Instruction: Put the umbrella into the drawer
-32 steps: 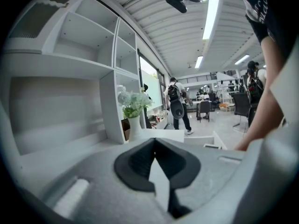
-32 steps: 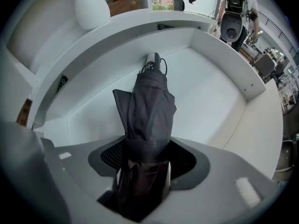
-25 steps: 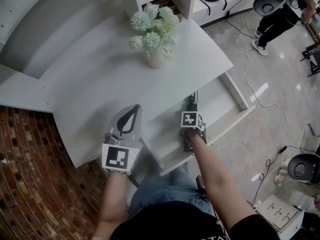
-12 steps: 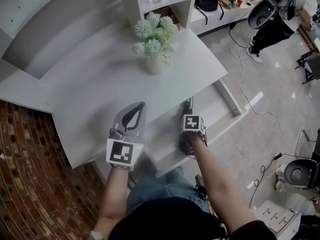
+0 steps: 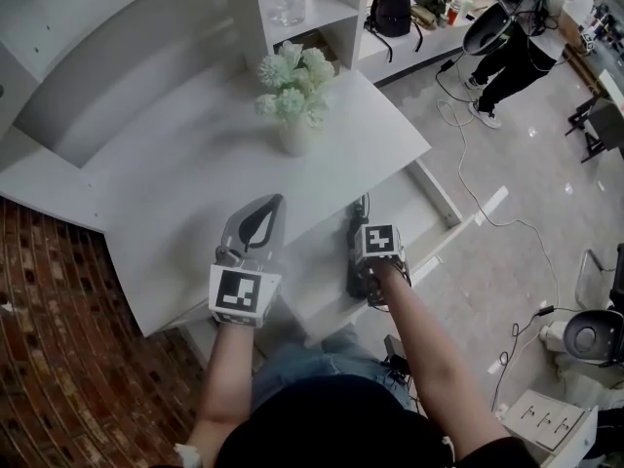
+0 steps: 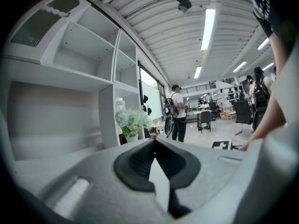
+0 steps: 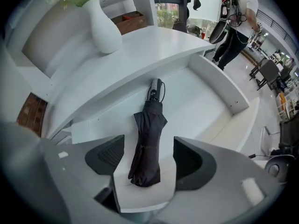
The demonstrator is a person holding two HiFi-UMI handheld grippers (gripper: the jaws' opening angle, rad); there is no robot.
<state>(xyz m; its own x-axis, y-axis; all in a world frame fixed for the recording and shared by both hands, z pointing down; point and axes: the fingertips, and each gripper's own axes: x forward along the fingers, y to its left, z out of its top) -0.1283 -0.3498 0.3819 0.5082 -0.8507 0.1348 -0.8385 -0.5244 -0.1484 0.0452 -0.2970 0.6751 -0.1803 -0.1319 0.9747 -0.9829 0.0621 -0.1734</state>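
Observation:
A folded black umbrella (image 7: 148,143) lies lengthwise on the floor of the open white drawer (image 7: 224,87), handle toward the desk. In the head view the umbrella (image 5: 355,224) shows just beyond my right hand. My right gripper (image 7: 147,160) points steeply down over its lower end. Its jaws have just been opening and stand wide, one on each side of the umbrella, without touching it. In the head view the right gripper (image 5: 369,266) hangs over the drawer (image 5: 439,198). My left gripper (image 5: 275,203) is shut and empty, held level above the desk top (image 5: 185,193), as the left gripper (image 6: 154,141) view confirms.
A white vase of pale flowers (image 5: 292,91) stands on the desk, also seen as the vase (image 7: 105,29). White shelving (image 5: 292,8) rises behind it. A person (image 5: 517,37) stands at the far right among cables and chairs. Brick surface (image 5: 49,339) lies at the left.
My right gripper has risen off the umbrella, which stays lying in the drawer. My left gripper has lifted a little above the desk.

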